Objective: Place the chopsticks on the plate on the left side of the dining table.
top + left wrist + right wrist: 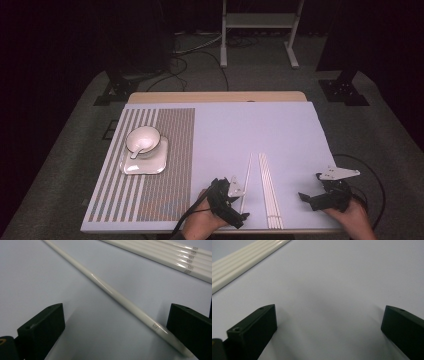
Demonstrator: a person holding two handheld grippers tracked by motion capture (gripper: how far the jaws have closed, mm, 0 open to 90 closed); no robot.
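Left gripper (115, 332) released astride single chopstick (117, 296), its tip cut off; right gripper (329, 332) likewise released.

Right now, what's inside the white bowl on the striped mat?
A white spoon rests inside the white bowl, its handle leaning over the near rim. The bowl sits on a square plate. Any contents beneath the spoon cannot be seen.

The single chopstick (117, 296) has its far end cut off by the frame edge beyond the left gripper (117, 340); its printed mark is illegible.
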